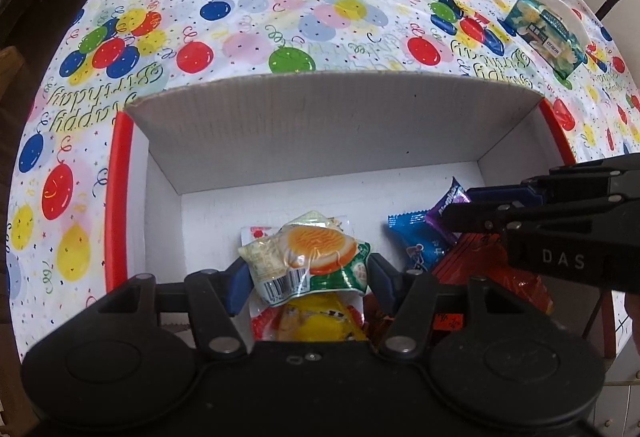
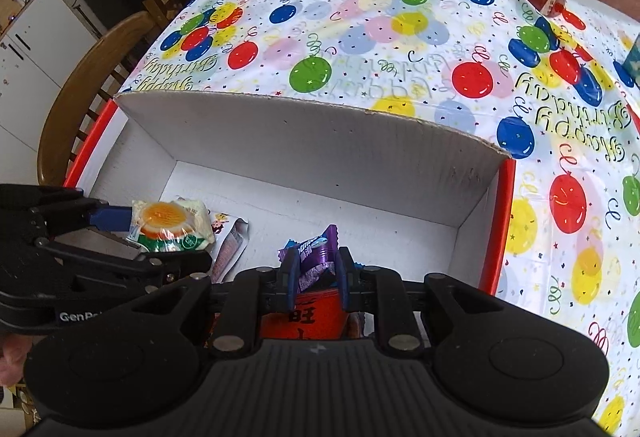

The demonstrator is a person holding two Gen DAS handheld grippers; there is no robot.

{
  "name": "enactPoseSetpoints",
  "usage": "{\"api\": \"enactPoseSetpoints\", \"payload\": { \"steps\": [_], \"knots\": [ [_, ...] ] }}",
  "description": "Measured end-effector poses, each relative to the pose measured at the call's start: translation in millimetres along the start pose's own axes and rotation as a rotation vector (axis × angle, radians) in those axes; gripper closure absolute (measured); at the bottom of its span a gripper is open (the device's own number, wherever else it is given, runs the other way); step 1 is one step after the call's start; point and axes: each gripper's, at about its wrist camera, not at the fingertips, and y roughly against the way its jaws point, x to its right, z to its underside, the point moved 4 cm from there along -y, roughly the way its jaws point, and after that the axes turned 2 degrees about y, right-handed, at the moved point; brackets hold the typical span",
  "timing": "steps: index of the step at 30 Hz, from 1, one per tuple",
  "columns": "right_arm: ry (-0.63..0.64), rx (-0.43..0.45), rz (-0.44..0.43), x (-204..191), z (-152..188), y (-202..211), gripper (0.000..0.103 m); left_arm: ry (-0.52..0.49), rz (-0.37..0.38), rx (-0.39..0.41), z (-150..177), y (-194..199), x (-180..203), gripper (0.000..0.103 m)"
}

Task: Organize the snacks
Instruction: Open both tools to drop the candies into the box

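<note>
Inside the white box, an orange-printed snack packet is clamped by the left gripper; a purple packet is clamped by the right gripper. Both packets are judged light, crinkly and slippery, best gripped across the sealed edges.

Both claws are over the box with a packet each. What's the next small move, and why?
Probably open the left claw first. Its orange-and-green snack packet already hangs inside the white box, just above a yellow packet, so it should drop in. The right claw holds its purple packet over the red packet; release that next.
</note>
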Motion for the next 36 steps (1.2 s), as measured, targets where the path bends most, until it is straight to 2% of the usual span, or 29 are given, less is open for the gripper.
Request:
{"api": "enactPoseSetpoints", "payload": {
  "steps": [10, 15, 17, 31, 32, 34, 35, 36],
  "knots": [
    [-0.03, 0.002, -0.017, 1.5, 2.4, 5.3, 0.082, -0.019, -0.009, 0.011, 2.7, 0.2, 5.1, 0.036],
    [-0.036, 0.028, -0.03, 3.1, 2.5, 17.9, 0.079, -0.032, -0.001, 0.047, 4.4, 9.2, 10.2, 0.021],
    [-0.041, 0.041, -0.036, 4.0, 2.6, 24.0, 0.079, -0.043, -0.01, 0.063, 4.8, 13.2, 11.5, 0.018],
    [-0.071, 0.126, -0.082, -2.8, 11.4, 71.6, 0.075, -0.025, 0.007, 0.161, 6.9, 52.9, 12.6, 0.009],
    [-0.071, 0.136, -0.083, -3.7, 12.2, 75.8, 0.072, -0.026, 0.011, 0.17, 8.0, 56.5, 13.5, 0.009],
    [-0.07, 0.159, -0.086, -6.3, 14.2, 84.6, 0.058, -0.027, 0.018, 0.188, 9.9, 64.7, 15.2, 0.008],
    [-0.07, 0.172, -0.088, -7.6, 15.4, 89.1, 0.045, -0.025, 0.026, 0.198, 10.4, 68.8, 15.7, 0.007],
    [-0.068, 0.188, -0.089, -8.9, 16.7, 94.0, 0.038, -0.021, 0.031, 0.209, 11.3, 73.2, 15.9, 0.007]
  ]
}}
